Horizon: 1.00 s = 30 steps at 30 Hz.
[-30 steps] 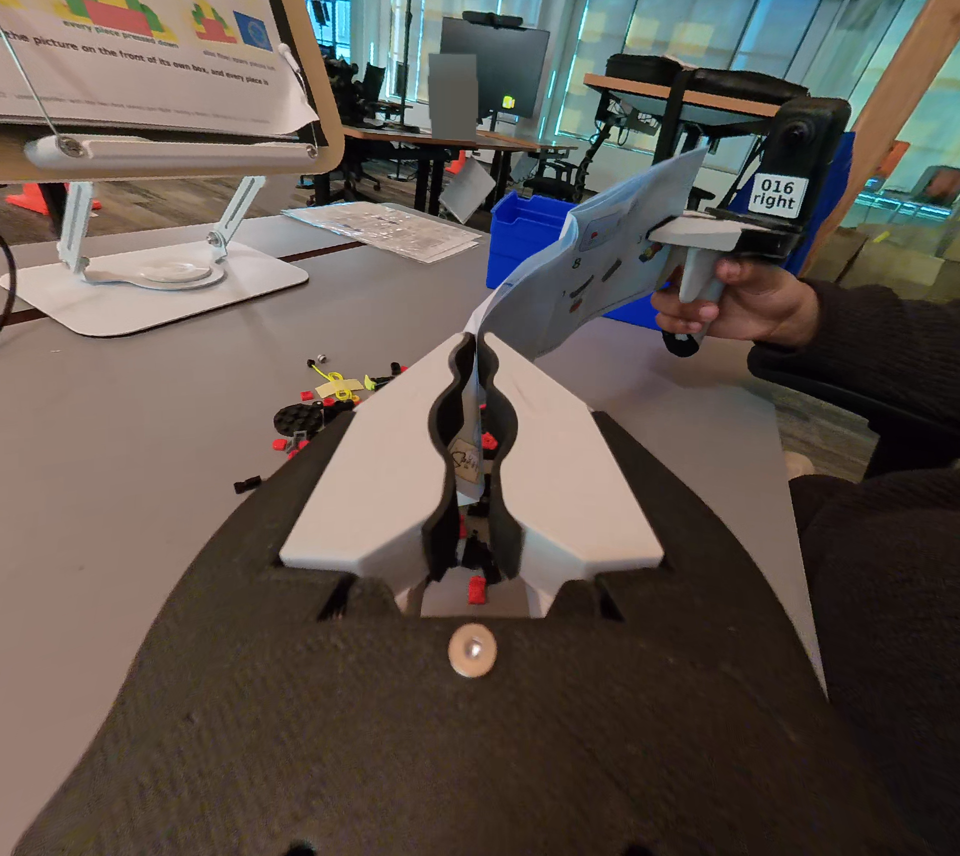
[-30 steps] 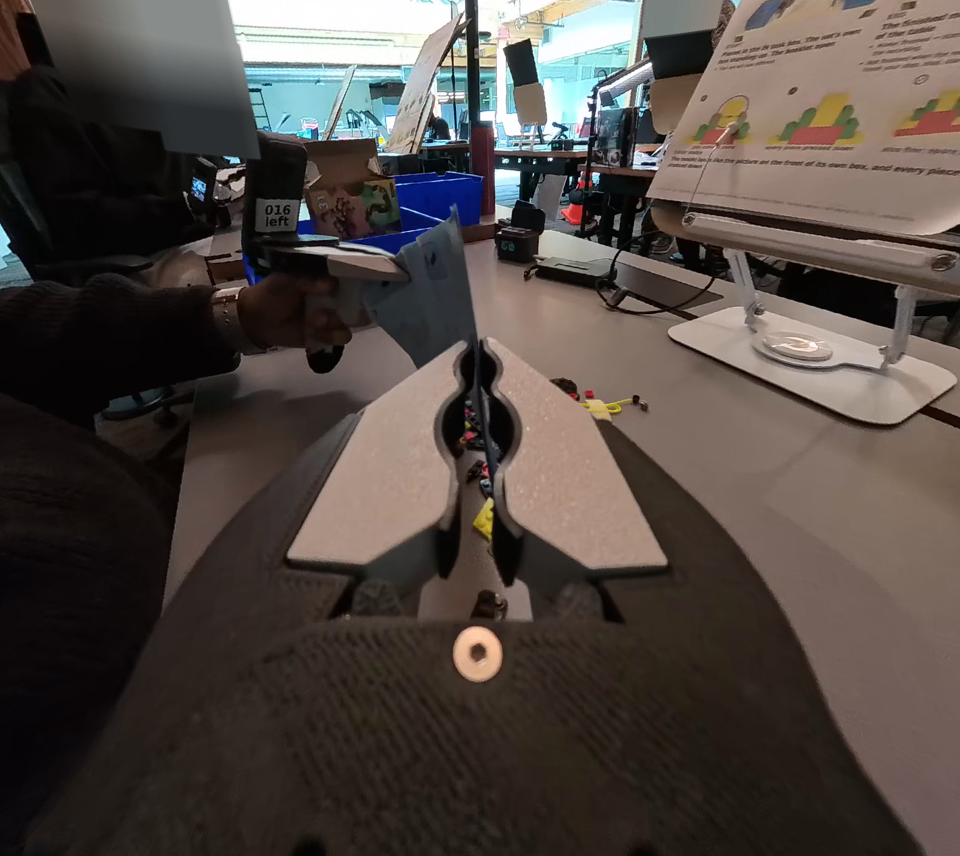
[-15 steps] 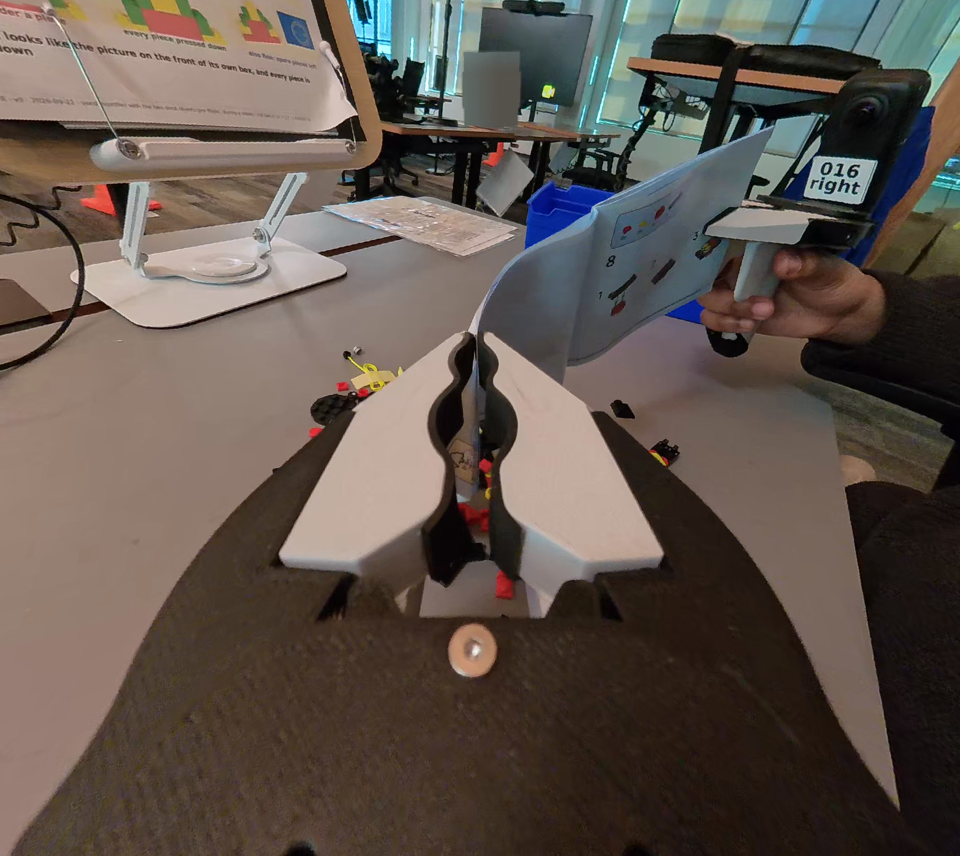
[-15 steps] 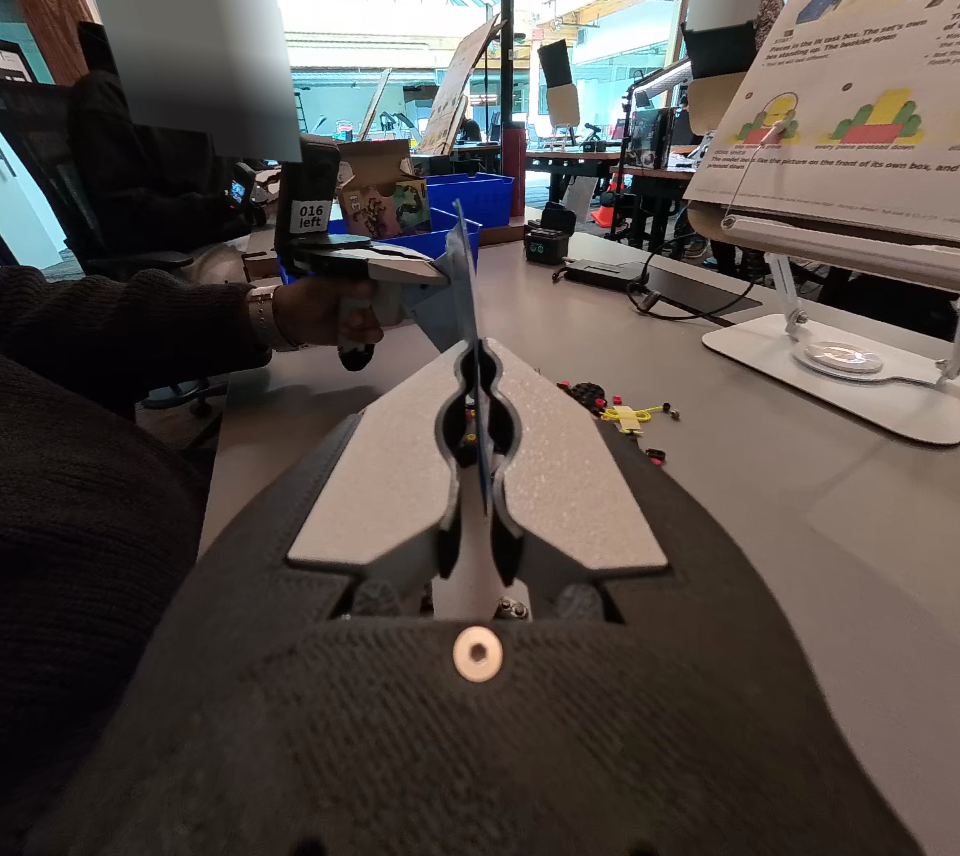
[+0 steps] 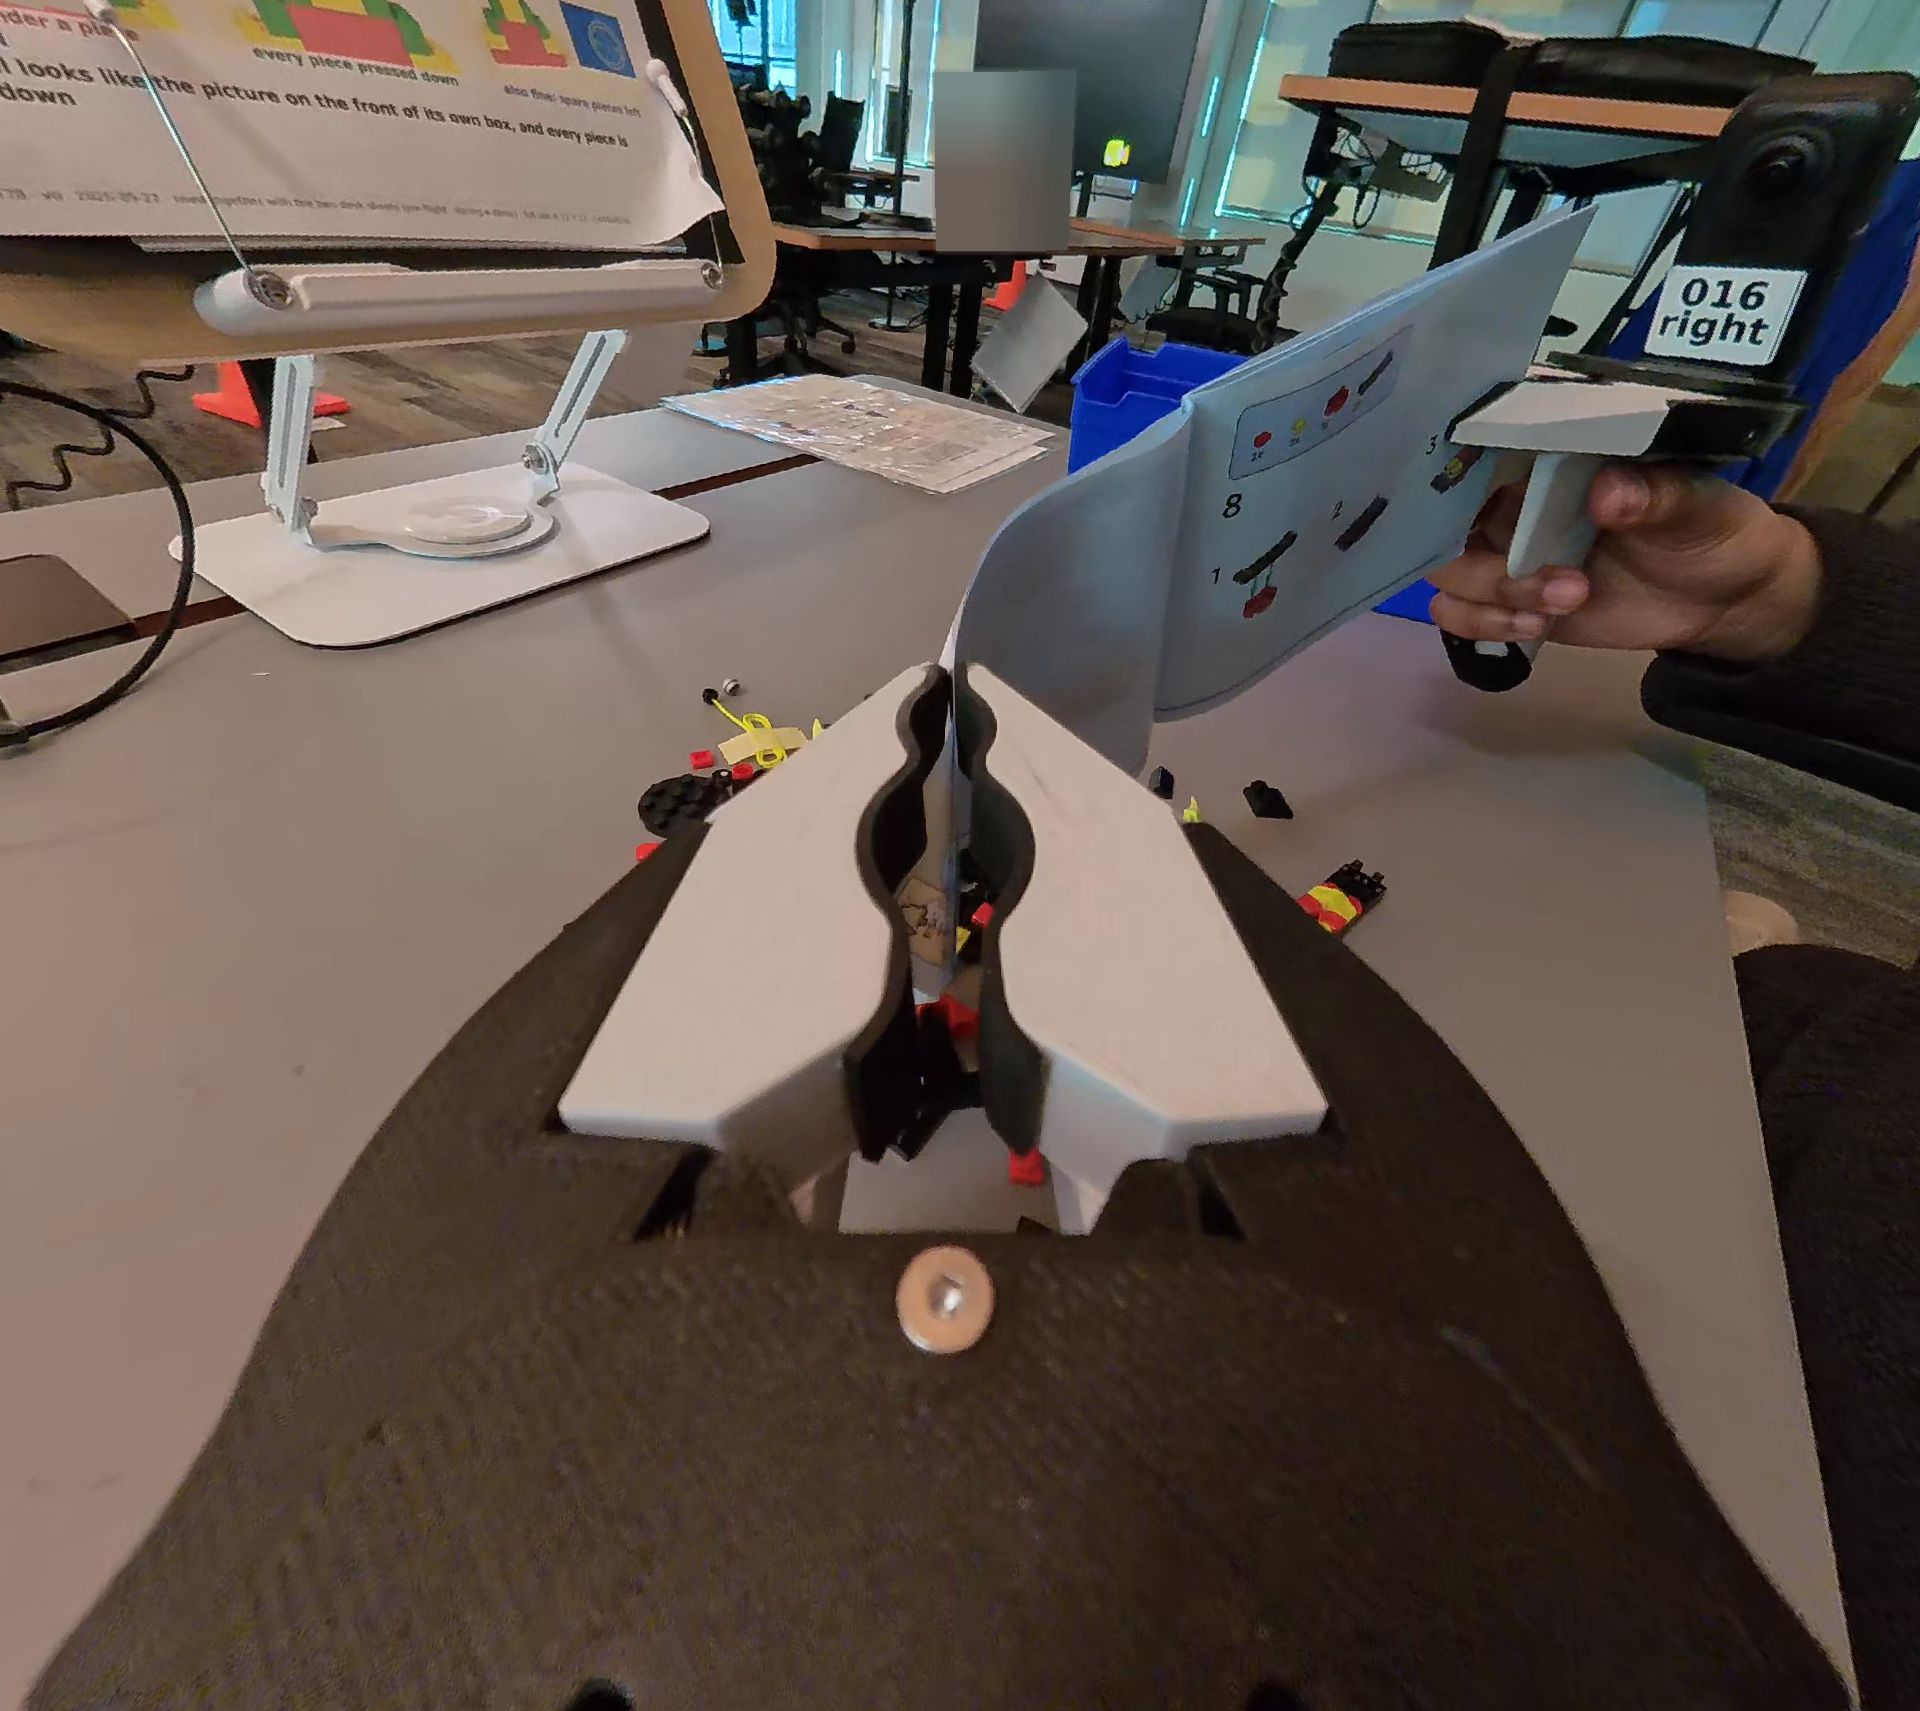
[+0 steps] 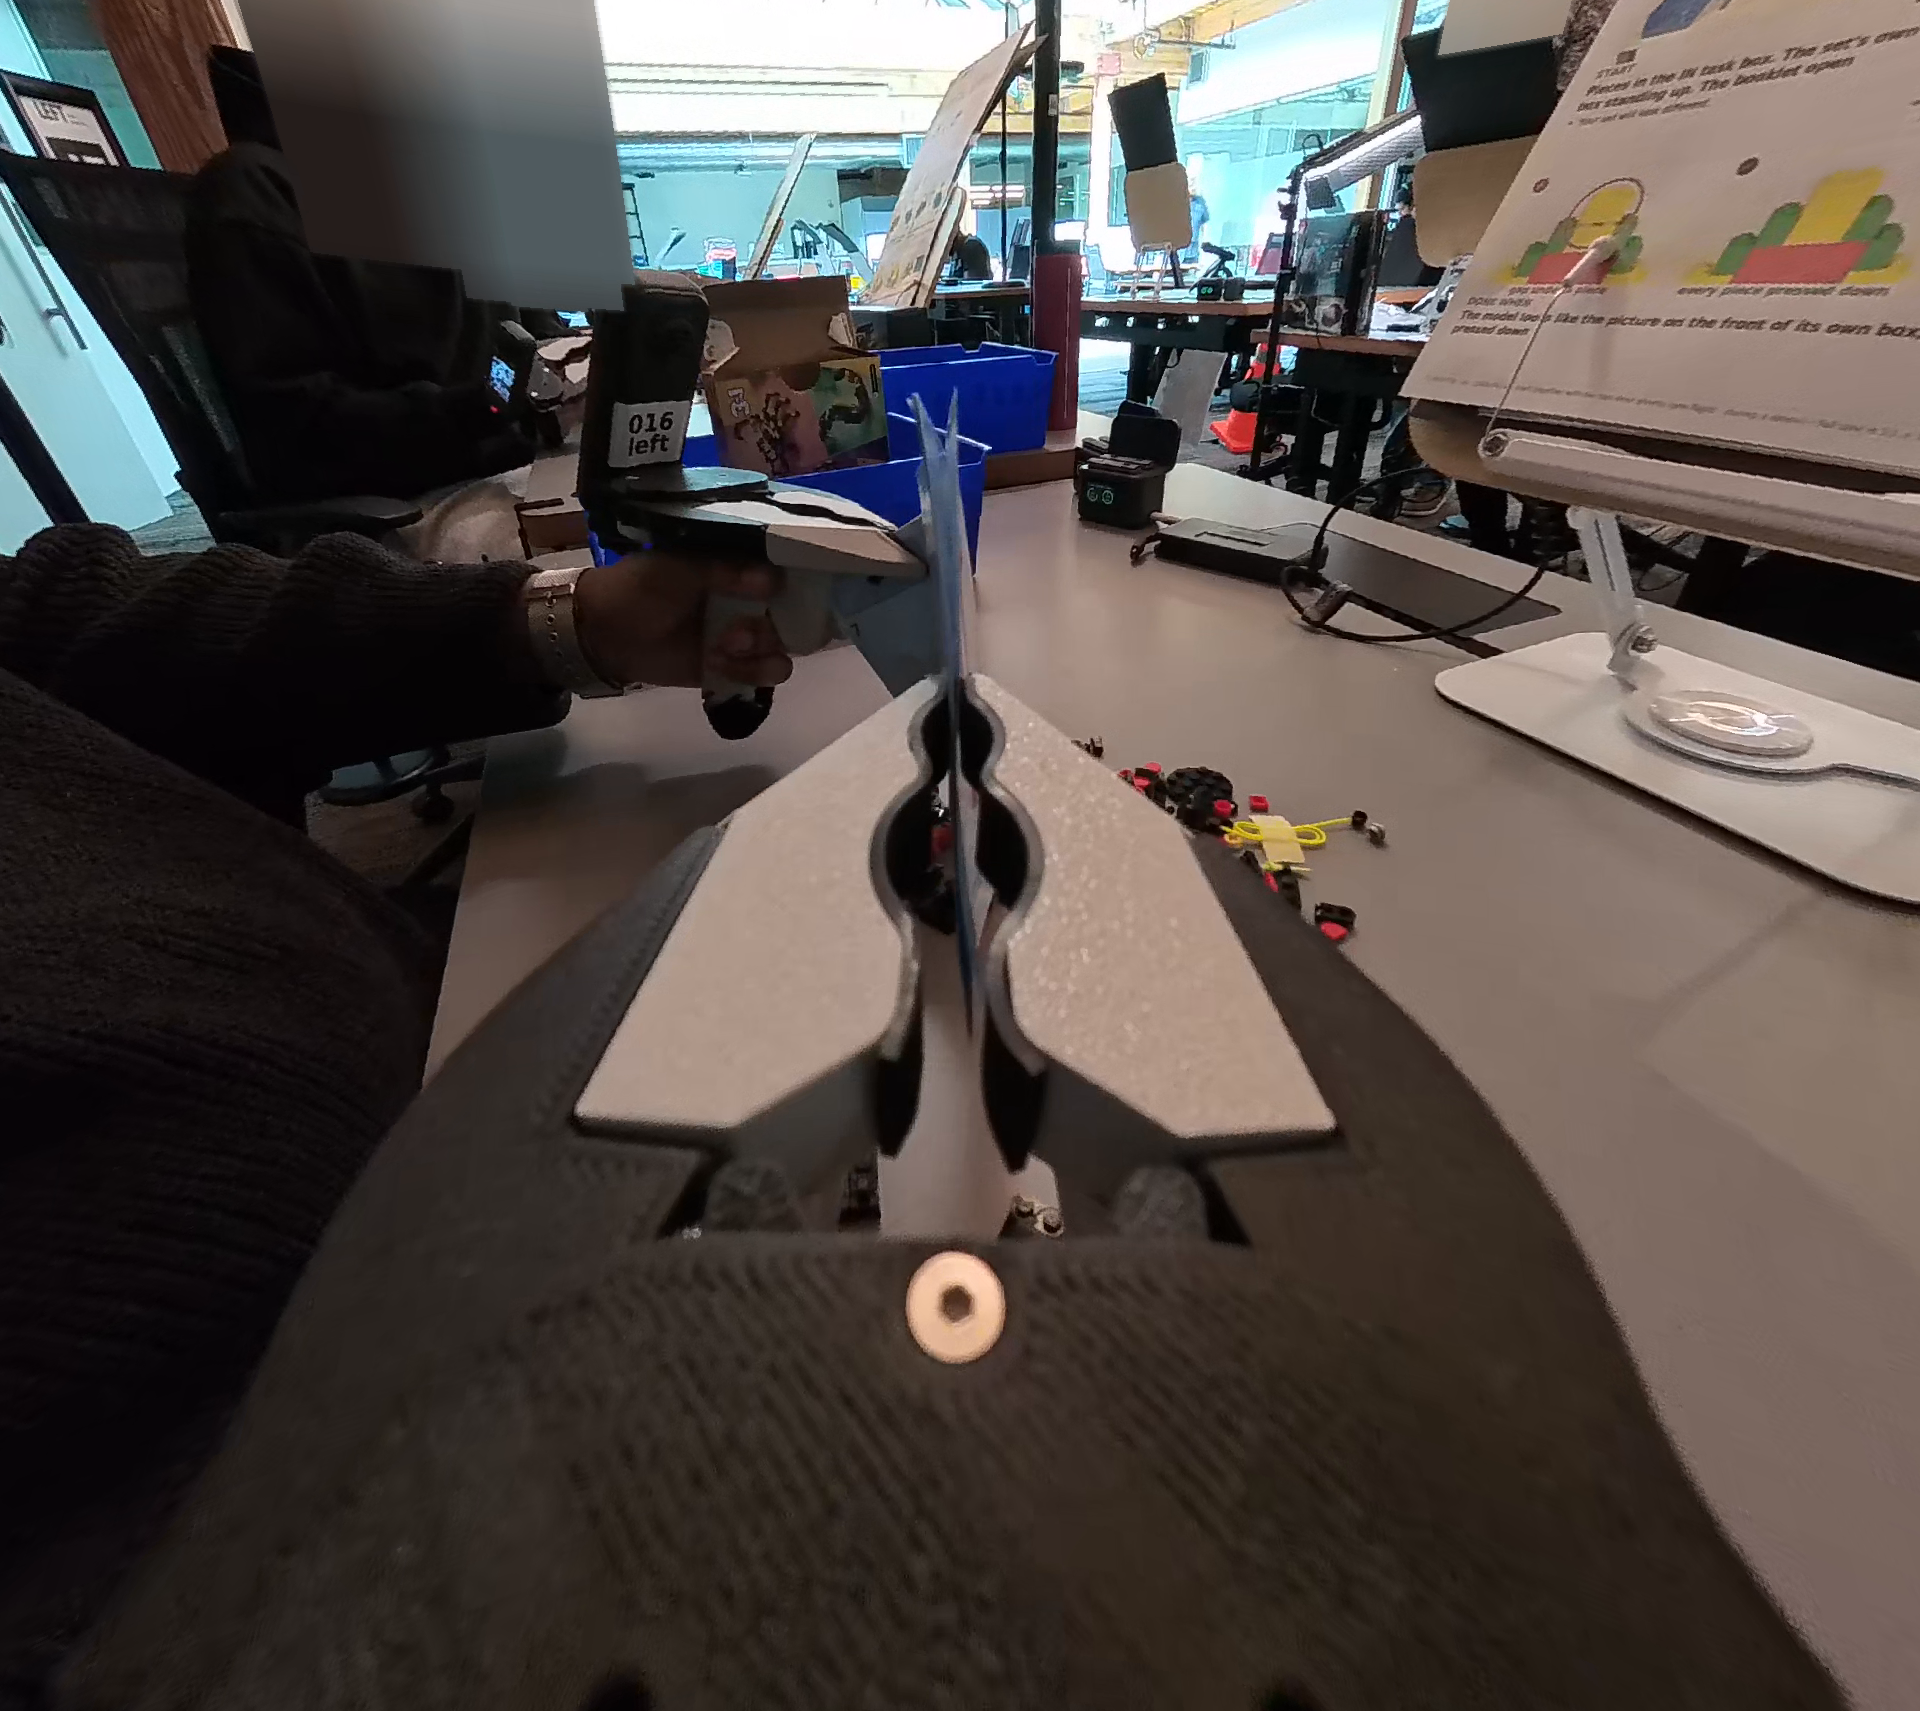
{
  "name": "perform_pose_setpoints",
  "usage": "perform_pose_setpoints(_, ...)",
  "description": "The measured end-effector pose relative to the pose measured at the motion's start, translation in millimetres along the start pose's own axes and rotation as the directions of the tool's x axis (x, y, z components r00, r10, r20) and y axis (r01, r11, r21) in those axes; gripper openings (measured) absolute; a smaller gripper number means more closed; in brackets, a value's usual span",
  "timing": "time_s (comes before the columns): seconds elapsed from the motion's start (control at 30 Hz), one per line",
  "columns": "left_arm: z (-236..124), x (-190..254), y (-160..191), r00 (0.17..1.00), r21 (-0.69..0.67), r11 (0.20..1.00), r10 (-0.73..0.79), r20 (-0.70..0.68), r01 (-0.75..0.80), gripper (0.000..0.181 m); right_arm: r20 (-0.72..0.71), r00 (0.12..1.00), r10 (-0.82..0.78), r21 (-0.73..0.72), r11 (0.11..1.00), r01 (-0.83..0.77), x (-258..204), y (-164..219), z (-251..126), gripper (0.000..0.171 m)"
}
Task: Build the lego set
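Left gripper (image 5: pixel 951 695): clamped narrow on one edge of the pale blue instruction booklet (image 5: pixel 1299 508). The booklet is held in the air above the grey table (image 5: pixel 416 830), bowed between both tools. Loose lego pieces (image 5: pixel 727 757), red, black and yellow, are scattered on the table under it. Right gripper (image 6: pixel 951 690): pinched tight on the booklet's opposite edge. A document stand (image 5: pixel 436 529) is seen at far left.

Bright daylight, perhaps slight edge blur
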<state>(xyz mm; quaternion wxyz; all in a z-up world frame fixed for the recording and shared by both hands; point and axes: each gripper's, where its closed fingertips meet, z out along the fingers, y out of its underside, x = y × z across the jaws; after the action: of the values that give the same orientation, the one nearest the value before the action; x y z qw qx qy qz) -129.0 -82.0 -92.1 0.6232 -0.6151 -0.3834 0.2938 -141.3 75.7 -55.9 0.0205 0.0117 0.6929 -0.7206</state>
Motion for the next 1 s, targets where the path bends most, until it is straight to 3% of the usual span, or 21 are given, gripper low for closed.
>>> perform_pose_setpoints(0.5,1,-1,2,0.998,-0.027,0.998,0.054,0.012,-0.054,0.0,-0.012,1.0,0.004,0.013,1.0,-0.004,6,0,2,0.0)
perform_pose_setpoints(0.67,9,-32,-6,0.986,-0.097,0.984,0.155,0.058,-0.149,0.0,-0.079,0.997,-0.004,0.042,0.999,0.008,48,-5,25,0.0)
perform_pose_setpoints(0.83,35,-98,-18,0.972,-0.223,0.965,0.177,0.154,-0.14,0.0,-0.157,0.988,0.006,0.01,1.0,-0.005,110,11,56,0.0)
perform_pose_setpoints(1.0,79,-149,-20,0.973,-0.232,0.97,0.125,0.195,-0.078,0.0,-0.16,0.977,0.144,-0.001,0.989,-0.146,171,28,99,0.0)
